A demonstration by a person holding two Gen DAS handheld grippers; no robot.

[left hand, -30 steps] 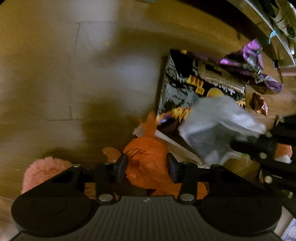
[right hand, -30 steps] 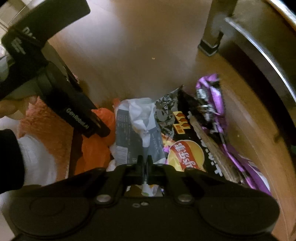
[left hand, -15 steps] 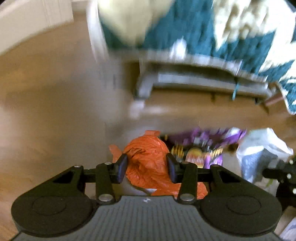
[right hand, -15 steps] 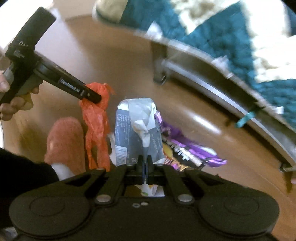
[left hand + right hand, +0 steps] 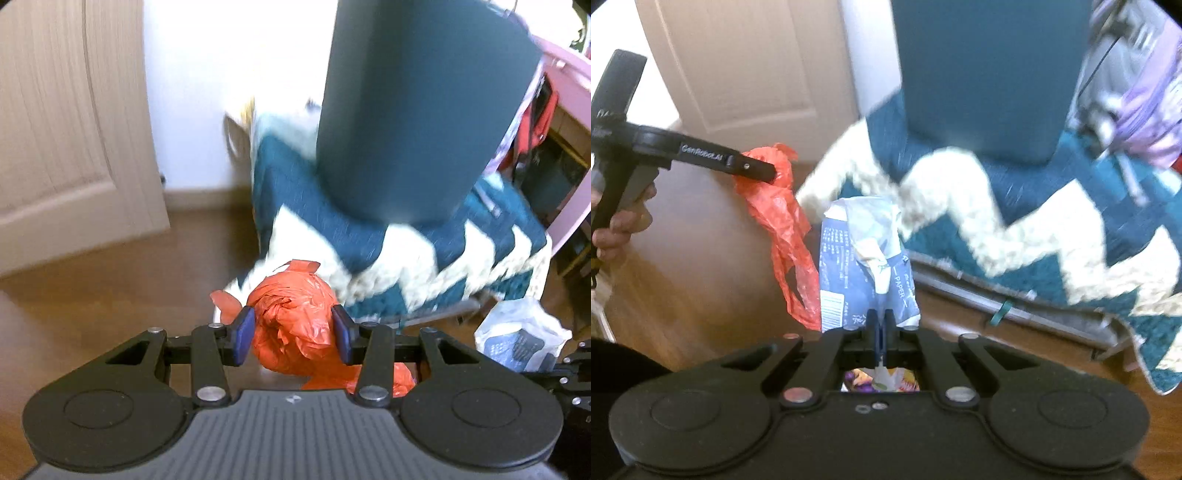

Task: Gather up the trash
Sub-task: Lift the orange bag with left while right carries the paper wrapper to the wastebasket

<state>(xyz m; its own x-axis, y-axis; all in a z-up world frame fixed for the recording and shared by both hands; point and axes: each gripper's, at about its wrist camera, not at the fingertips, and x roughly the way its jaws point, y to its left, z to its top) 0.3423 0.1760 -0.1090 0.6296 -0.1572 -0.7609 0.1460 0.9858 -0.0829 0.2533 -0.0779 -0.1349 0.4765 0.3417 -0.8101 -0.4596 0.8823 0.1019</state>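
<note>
The left claw (image 5: pixel 291 334) is clamped on a crumpled orange plastic bag (image 5: pixel 291 317). Its two blue pads (image 5: pixel 243 334) press on the sides of the bunched-up top. In the right wrist view, the rest of the orange bag hangs down loose below the left claw, up in the air above the brown wooden floor (image 5: pixel 110 280).

The right claw (image 5: pixel 881 332) is pressed together on a thin edge of a blue and white paper wrapper (image 5: pixel 866 258). The wrapper sticks out past the claw and is crinkled at the top. It has small print and a bar code on it. In the left wrist view, this wrapper shows at the right edge, beside the orange bag but not touching it.

A person's hand (image 5: pixel 617 225) holds the black handle of the left claw.

Behind both pieces of trash there is a fuzzy blanket with teal and cream zigzags (image 5: pixel 1015 221). A big dark blue round bin (image 5: pixel 417 110) is on top of it. A pale wooden door (image 5: pixel 62 110) is to the left.
</note>
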